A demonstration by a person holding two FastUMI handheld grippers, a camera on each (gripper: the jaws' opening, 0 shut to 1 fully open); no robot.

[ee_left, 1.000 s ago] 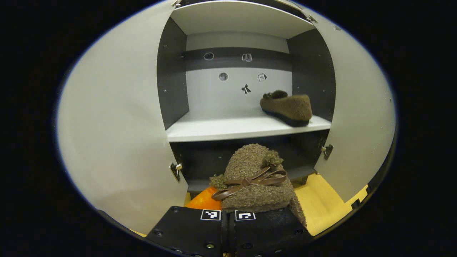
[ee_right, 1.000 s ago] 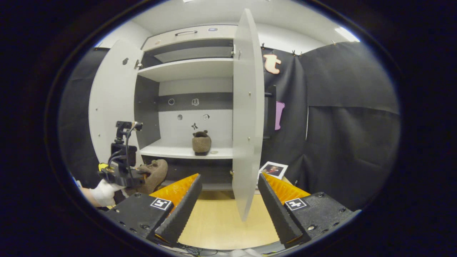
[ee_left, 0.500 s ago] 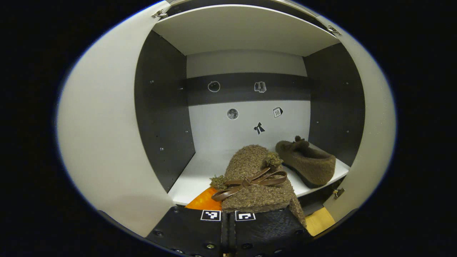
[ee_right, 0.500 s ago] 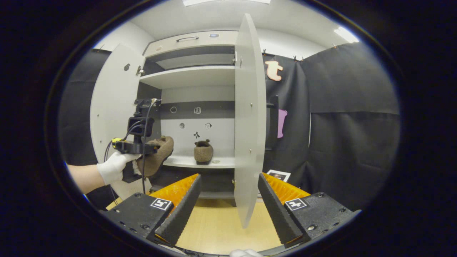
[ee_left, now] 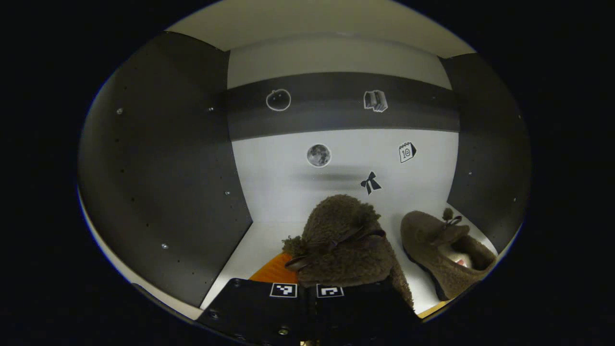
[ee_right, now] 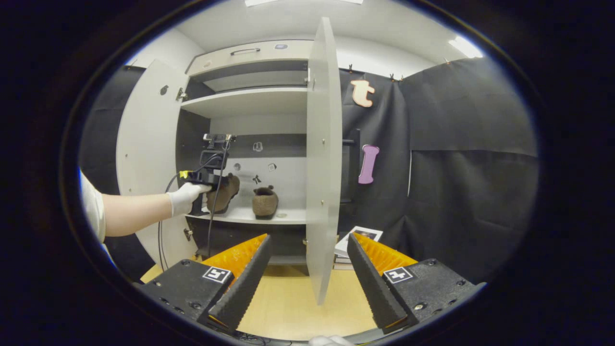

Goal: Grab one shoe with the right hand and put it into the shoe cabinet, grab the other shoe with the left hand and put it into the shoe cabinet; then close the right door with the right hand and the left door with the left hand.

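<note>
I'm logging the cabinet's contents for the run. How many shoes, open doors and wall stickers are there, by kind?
Shoes: 2, one held by the left gripper, the held shoe, and one on the shelf.
Open doors: 2, left door and right door.
Stickers on the back wall: 5.
Total: 9.

Brown fuzzy shoes (ee_left: 439, 252); white shelf (ee_left: 269, 240); white glove (ee_right: 185, 198).

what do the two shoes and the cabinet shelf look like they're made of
Held shoe: fuzzy brown fleece or boucle, judging by its curly nap, with a smooth leather-like bow. Shoe on the shelf: same nubby brown pile over a darker, smoother sole, probably rubber. Shelf: flat matte white board, likely laminated wood; the core is hidden.
</note>
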